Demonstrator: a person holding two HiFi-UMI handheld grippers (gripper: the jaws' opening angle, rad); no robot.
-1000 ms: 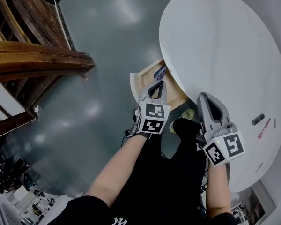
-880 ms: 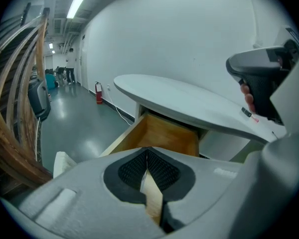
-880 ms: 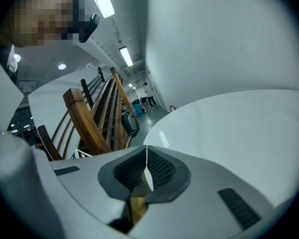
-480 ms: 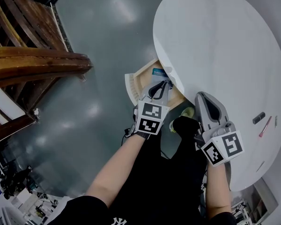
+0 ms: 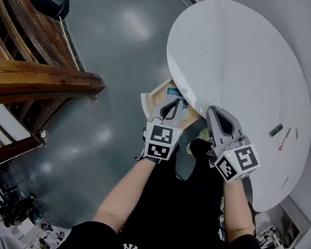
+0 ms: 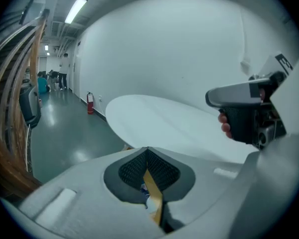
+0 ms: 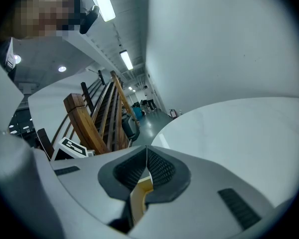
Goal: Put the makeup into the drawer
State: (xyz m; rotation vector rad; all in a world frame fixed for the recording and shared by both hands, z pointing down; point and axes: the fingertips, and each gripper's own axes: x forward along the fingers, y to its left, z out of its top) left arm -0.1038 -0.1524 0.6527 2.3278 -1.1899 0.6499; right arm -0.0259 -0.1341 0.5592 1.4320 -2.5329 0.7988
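**Both hand-held grippers clenched and empty at the open drawer**

From my remote seat, the left hand-held gripper [image 5: 175,101] was clenched. Its own view showed the two ribbed pads meeting at the tips with nothing caught between them. Through the narrow slit below the tips I could make out only a strip of pale wood and a bit of blue and white. That gripper hung directly over the open wooden drawer [image 5: 156,90], which stuck out from under the edge of the round white table [image 5: 238,51]. A blue-labelled packet [image 5: 173,91] lay inside the drawer, just beyond the left gripper's tips.

The right hand-held gripper [image 5: 213,110] was clenched too, pads tip to tip and holding nothing, with a sliver of yellowish wood showing behind them. It sat just to the right of the left one, its tips at the table's near rim.

More makeup lay on the table top, well apart from the right gripper, out to its right. A short black stick [image 5: 276,130] and a thin pink stick [image 5: 284,138] lay near each other. One or two smaller pieces around them were too small for me to identify. Neither gripper touched any of these.

To the left of the left gripper lay grey glossy floor [image 5: 109,45], and beyond that a dark wooden railing [image 5: 41,77].
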